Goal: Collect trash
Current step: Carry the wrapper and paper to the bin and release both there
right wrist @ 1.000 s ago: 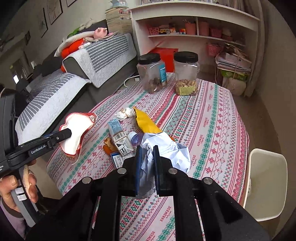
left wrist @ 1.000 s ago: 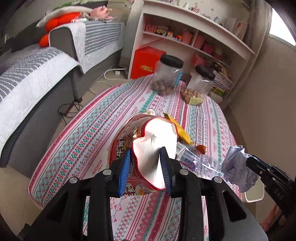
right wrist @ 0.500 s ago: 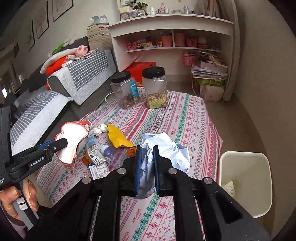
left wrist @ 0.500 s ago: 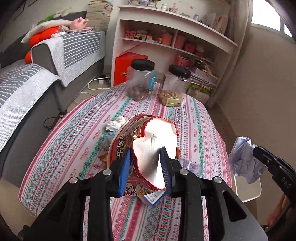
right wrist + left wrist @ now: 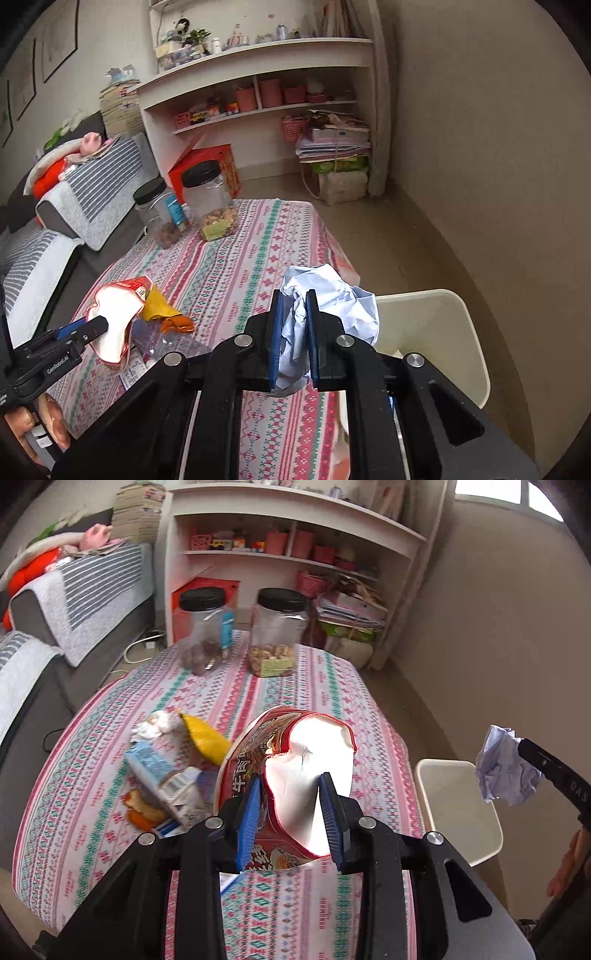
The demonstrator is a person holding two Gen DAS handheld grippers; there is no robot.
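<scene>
My left gripper (image 5: 290, 788) is shut on a crushed red noodle cup (image 5: 295, 764) with a white inside, held above the patterned tablecloth (image 5: 280, 690). The same cup (image 5: 114, 317) shows at the left of the right wrist view, with the left gripper (image 5: 94, 326) on it. My right gripper (image 5: 294, 308) is shut on a crumpled pale blue paper ball (image 5: 332, 299), hanging at the table's right edge beside a cream trash bin (image 5: 469, 332). From the left wrist camera the paper ball (image 5: 506, 771) hangs over the bin (image 5: 458, 801).
Loose trash lies on the table's left: a yellow wrapper (image 5: 205, 734), a white tissue (image 5: 155, 723), a blue-white carton (image 5: 162, 775) and orange peel (image 5: 142, 812). Two black-lidded jars (image 5: 277, 631) stand at the far end. A grey sofa (image 5: 44, 627) flanks the left, shelves (image 5: 295, 550) behind.
Both grippers have swung to the right with their loads. The paper ball has gone from over the table to the table's edge beside the bin, and the bin now shows in both views.
</scene>
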